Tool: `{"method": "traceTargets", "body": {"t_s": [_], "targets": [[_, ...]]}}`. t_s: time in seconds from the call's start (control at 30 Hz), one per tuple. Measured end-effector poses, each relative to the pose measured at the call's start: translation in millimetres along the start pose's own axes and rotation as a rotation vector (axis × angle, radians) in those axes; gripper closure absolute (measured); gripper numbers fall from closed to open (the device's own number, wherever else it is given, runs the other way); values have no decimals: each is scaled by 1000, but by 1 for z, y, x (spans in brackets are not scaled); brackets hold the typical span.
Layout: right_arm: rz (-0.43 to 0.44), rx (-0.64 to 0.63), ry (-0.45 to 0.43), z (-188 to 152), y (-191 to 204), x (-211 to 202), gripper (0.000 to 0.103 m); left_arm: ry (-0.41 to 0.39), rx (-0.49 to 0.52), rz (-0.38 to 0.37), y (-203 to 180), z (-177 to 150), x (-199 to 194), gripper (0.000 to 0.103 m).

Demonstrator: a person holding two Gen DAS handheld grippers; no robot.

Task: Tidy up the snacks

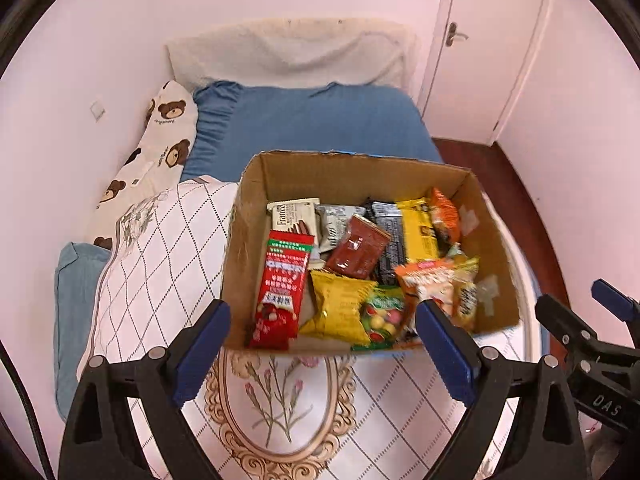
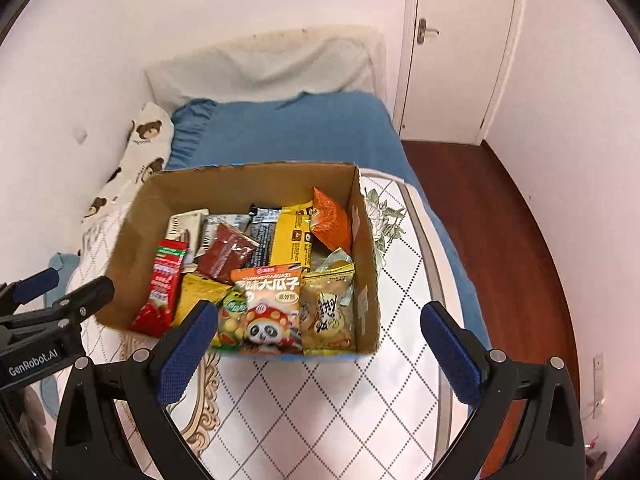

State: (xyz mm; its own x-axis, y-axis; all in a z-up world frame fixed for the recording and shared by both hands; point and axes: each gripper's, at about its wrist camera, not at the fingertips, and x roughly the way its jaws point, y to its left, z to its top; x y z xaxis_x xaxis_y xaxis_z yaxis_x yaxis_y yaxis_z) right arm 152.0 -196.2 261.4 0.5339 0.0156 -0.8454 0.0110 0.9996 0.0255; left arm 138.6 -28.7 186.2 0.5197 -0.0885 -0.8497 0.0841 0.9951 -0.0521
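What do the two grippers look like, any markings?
Both match: black plastic frames with triangular cutouts, silver rivets and blue textured pads. The left gripper reads "GenRobot.AI" on its body in the right view; the right gripper shows "DAS" in the left view. No hands or sleeves visible.

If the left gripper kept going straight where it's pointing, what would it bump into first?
Probably the snacks at the near end of the cardboard box. The open, empty left gripper points at the yellow packet by the red packet. Depth is hard to judge, so it might clip the box's near edge first.
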Motion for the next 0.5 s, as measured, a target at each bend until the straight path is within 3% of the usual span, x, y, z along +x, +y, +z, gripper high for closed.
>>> {"method": "traceTargets", "body": {"t_s": [0.2,0.5], "targets": [[22,-11,-68,-28,1,-55,0,-47,-4,-16,1,-30,-41,9],[40,-22,-171,-65,3,-127,0,-157,4,22,2,-68,-105,9]]}}
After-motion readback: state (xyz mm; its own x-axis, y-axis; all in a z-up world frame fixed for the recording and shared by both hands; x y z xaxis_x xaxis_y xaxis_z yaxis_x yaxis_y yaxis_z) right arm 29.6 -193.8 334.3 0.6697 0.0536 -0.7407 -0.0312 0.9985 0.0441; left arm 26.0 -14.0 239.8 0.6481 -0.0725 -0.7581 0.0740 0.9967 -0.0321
